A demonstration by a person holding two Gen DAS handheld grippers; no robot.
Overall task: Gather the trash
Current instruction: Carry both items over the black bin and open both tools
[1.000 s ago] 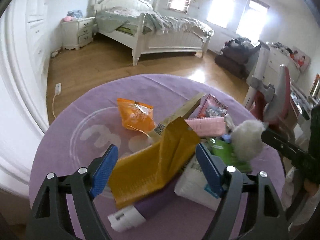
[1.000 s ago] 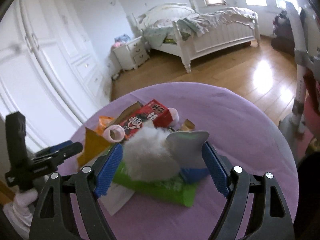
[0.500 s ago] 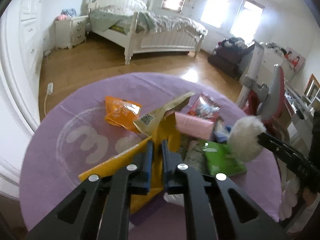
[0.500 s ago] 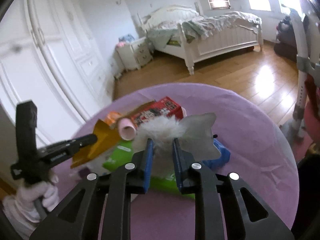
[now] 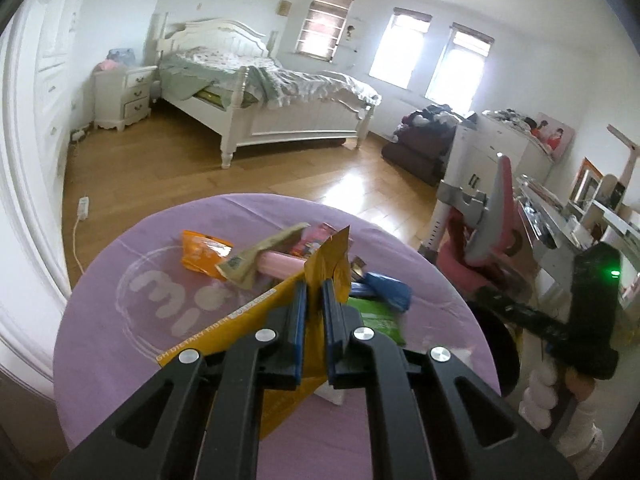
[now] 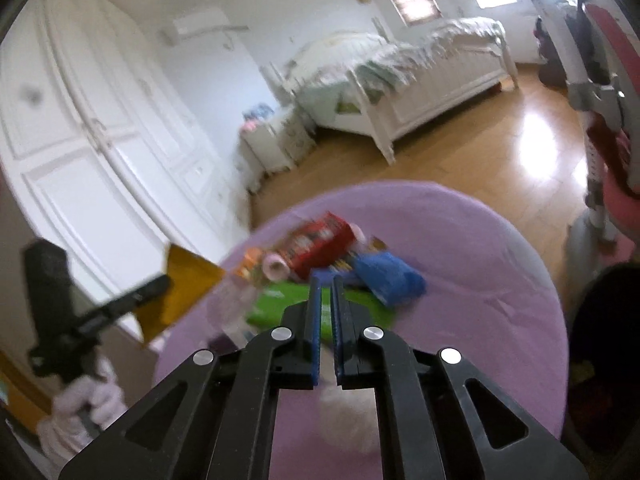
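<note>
My left gripper [image 5: 316,286] is shut on a yellow snack packet [image 5: 248,312] and holds it lifted over the round purple table [image 5: 120,340]. The right wrist view shows that same left gripper [image 6: 160,282] at the left with the yellow packet [image 6: 184,284] hanging from it. My right gripper [image 6: 326,280] has its jaws closing on a white fluffy ball [image 6: 348,412], which shows blurred between and below the fingers. On the table lie an orange packet [image 5: 202,254], a pink roll [image 5: 280,266], a blue bag [image 5: 386,290], a green packet [image 5: 376,316] and a red box [image 6: 320,236].
A dark round container [image 6: 600,340] stands by the table's right edge. A pink and grey chair [image 5: 492,220] and a desk are at the right. Wooden floor, a white bed [image 5: 280,100] and a wardrobe [image 6: 100,140] lie beyond. White-gloved hands hold both tools.
Both grippers went from open to shut: the left took hold of the yellow packet, the right the fluffy ball. Both have since lifted and drawn back from the pile.
</note>
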